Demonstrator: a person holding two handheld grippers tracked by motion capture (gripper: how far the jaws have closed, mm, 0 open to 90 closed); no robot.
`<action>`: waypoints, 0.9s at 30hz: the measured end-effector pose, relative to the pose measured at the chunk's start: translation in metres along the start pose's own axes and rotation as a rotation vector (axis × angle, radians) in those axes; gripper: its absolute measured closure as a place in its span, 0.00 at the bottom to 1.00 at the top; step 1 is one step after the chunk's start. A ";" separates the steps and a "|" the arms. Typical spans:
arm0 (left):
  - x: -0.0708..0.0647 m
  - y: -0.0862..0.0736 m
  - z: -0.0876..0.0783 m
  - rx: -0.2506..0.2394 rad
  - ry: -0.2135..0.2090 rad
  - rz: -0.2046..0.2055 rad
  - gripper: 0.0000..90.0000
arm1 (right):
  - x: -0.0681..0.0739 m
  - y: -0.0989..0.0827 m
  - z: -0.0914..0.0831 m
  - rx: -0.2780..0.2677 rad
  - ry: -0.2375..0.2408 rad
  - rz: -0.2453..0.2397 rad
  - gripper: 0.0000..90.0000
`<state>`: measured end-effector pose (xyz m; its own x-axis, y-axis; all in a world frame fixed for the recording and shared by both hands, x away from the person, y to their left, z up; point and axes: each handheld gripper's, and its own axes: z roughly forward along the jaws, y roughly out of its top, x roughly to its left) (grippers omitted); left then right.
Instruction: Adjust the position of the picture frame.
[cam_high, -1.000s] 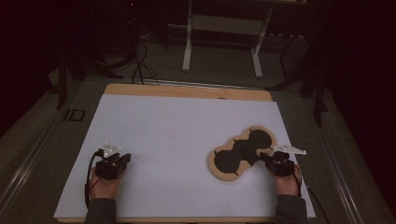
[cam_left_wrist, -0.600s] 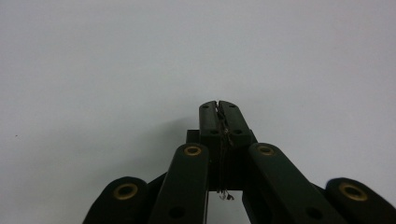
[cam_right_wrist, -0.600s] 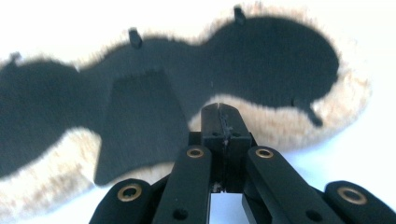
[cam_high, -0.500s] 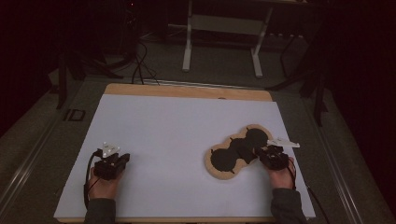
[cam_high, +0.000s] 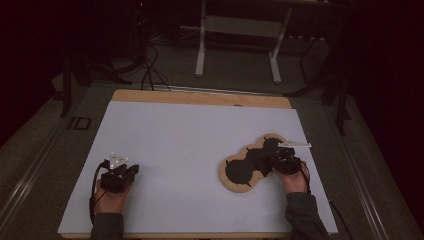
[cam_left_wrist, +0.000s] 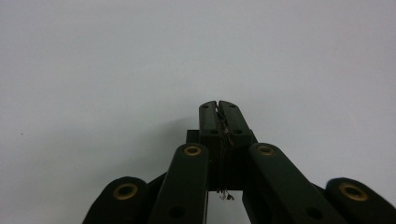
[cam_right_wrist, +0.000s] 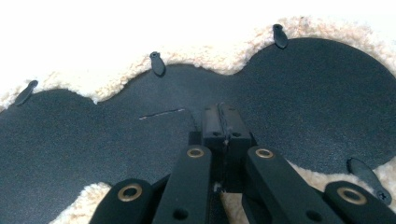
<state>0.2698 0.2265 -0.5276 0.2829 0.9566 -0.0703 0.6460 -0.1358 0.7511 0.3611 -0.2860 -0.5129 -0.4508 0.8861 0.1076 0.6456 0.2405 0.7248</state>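
Note:
A peanut-shaped pad (cam_high: 245, 172) with a black face and a cream fleece rim lies on the white mat (cam_high: 200, 135) at the right. My right gripper (cam_high: 270, 162) is over the pad's right lobe with its jaws shut. In the right gripper view the shut tips (cam_right_wrist: 219, 108) sit low over the black face (cam_right_wrist: 303, 93), with the fleece rim (cam_right_wrist: 210, 58) and small black tabs (cam_right_wrist: 157, 63) beyond. I cannot tell whether any of the pad is pinched. My left gripper (cam_high: 133, 170) rests at the left front, shut, and its tips (cam_left_wrist: 218, 103) lie over bare white mat.
The mat covers a wooden table whose far edge (cam_high: 200, 97) shows as a bare strip. A white metal stand (cam_high: 237, 30) and cables (cam_high: 150, 70) are on the dark floor beyond. A cable trails from each gripper toward the front edge.
My right gripper has moved left and a little farther onto the pad, and the pad has shifted slightly left with it. The left hand has stayed still.

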 end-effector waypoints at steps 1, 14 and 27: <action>0.000 0.000 0.000 0.003 -0.001 0.001 1.00 | 0.000 0.000 0.000 -0.001 0.001 0.001 1.00; -0.004 0.001 0.001 0.006 -0.011 0.012 1.00 | 0.012 -0.005 -0.002 -0.006 0.007 0.006 1.00; -0.026 0.006 -0.001 -0.007 -0.070 0.073 0.99 | 0.036 -0.010 0.000 -0.026 0.020 -0.011 1.00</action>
<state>0.2658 0.2014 -0.5212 0.3778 0.9239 -0.0603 0.6171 -0.2028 0.7603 0.3381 -0.2562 -0.5163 -0.4700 0.8754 0.1125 0.6244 0.2397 0.7435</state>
